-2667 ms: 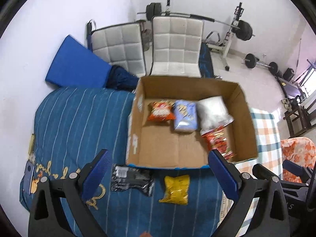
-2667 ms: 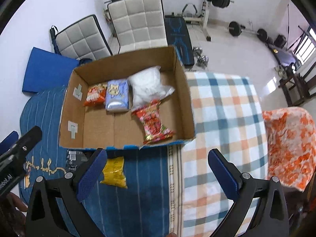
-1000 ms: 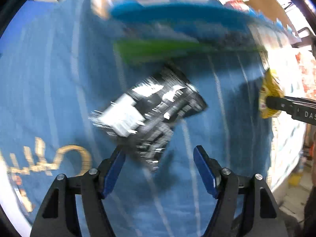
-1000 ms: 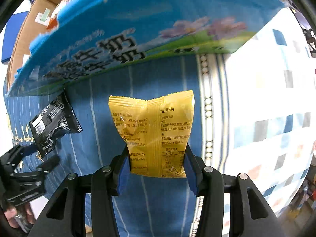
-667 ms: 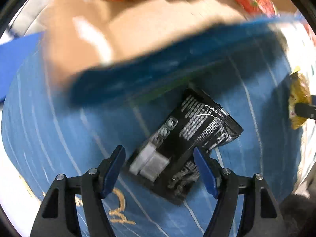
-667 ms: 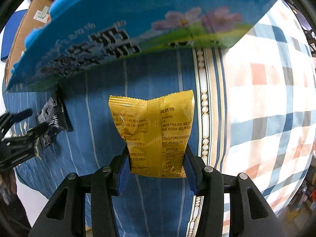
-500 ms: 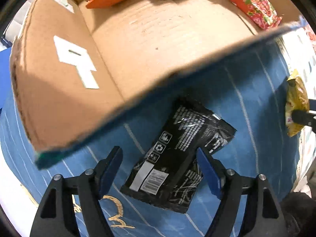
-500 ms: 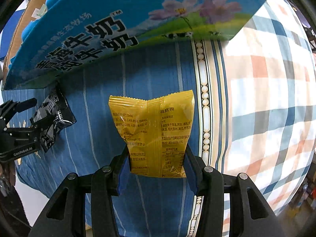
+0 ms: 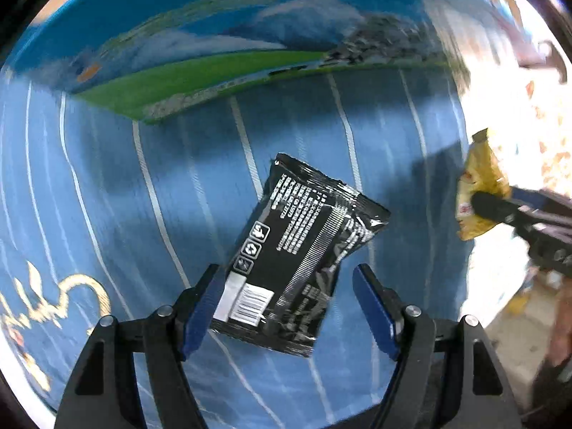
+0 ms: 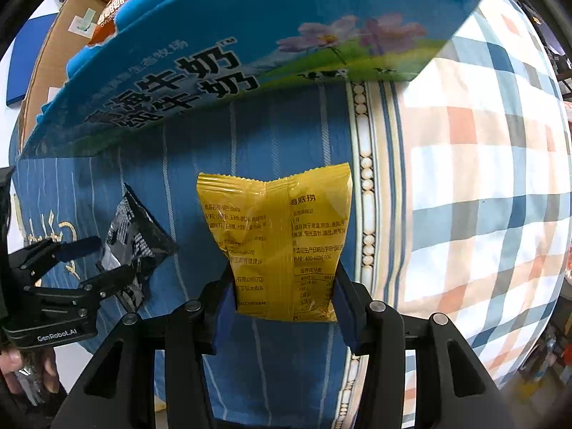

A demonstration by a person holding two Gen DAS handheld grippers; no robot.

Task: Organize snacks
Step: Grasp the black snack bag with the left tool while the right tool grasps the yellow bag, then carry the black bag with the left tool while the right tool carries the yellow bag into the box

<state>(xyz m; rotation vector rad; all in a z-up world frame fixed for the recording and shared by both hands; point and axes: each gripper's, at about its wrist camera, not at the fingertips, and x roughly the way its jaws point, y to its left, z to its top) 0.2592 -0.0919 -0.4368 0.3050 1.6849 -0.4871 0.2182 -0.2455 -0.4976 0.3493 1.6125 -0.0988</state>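
Observation:
A black snack packet [image 9: 304, 250] lies on the blue striped cloth [image 9: 143, 186], its lower end between the blue pads of my left gripper [image 9: 286, 307], which stands open around it. The same black packet [image 10: 137, 241] and left gripper [image 10: 96, 261] show at the left of the right wrist view. My right gripper [image 10: 284, 296] is shut on a yellow snack packet [image 10: 282, 239], held up above the cloth. The yellow packet [image 9: 479, 193] appears at the right edge of the left wrist view. The cardboard box's blue printed side [image 10: 250, 50] fills the top.
An orange snack bag [image 10: 111, 14] peeks over the box rim. A checked blue, orange and white cloth [image 10: 482, 178] covers the surface to the right. A person's hand [image 10: 21, 368] holds the left gripper at lower left.
My left gripper has dropped lower and closer to the black packet, so the box's inside is out of view. The right gripper keeps hold of the yellow packet and has shifted slightly.

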